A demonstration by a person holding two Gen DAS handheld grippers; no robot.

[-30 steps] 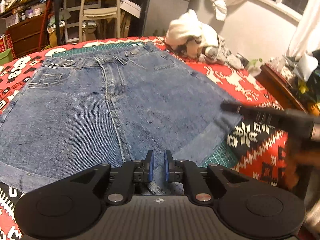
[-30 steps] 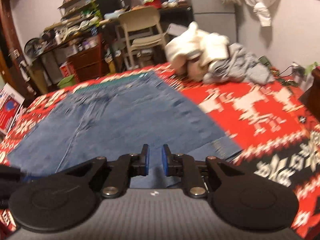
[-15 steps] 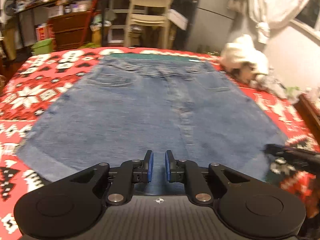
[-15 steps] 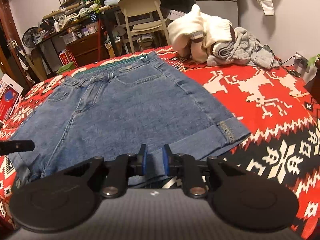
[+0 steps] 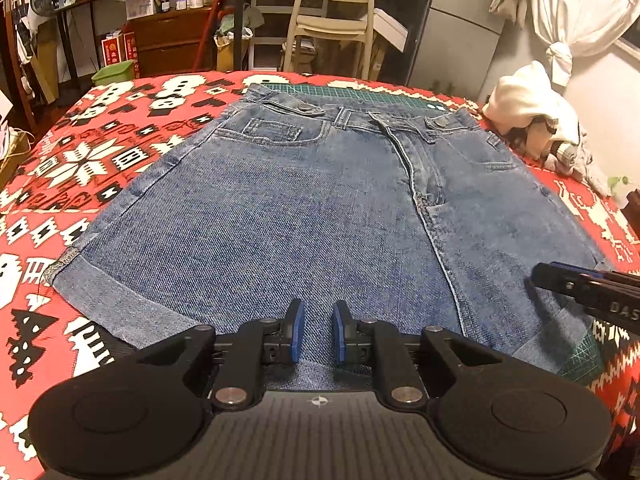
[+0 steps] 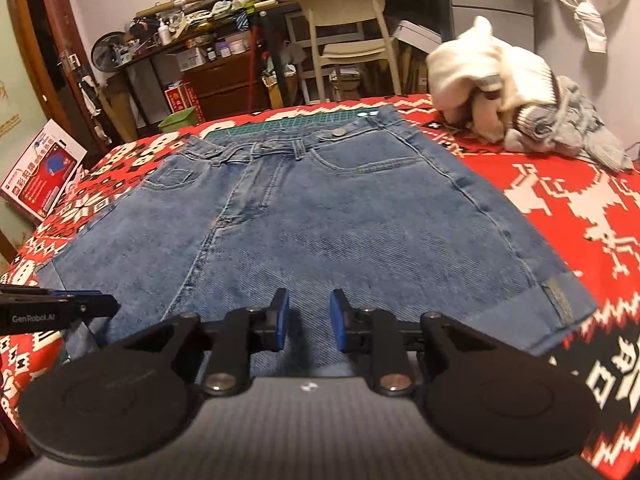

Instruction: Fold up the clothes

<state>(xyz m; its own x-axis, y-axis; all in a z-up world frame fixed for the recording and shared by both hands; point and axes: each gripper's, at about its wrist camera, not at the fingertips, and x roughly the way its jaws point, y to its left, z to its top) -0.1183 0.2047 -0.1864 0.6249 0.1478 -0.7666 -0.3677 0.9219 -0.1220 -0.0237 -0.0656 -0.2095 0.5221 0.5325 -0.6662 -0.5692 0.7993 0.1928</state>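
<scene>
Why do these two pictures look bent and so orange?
Left wrist view: the fisheye lens bows the room's edges and darkens the corners; warm lamplight tints the denim shorts evenly. Right wrist view: same curving, and the clothes pile looks slightly soft, while the right tongs are sharp.

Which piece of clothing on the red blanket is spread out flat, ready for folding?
The blue denim shorts lie flat, waistband at the far side. The white sweater and the grey garment beside it lie crumpled in a heap.

a cream chair (image 5: 334,12) stands beyond the red patterned blanket (image 5: 100,152) — cluttered shelves (image 6: 208,4), knotted white curtain (image 5: 576,20).
</scene>
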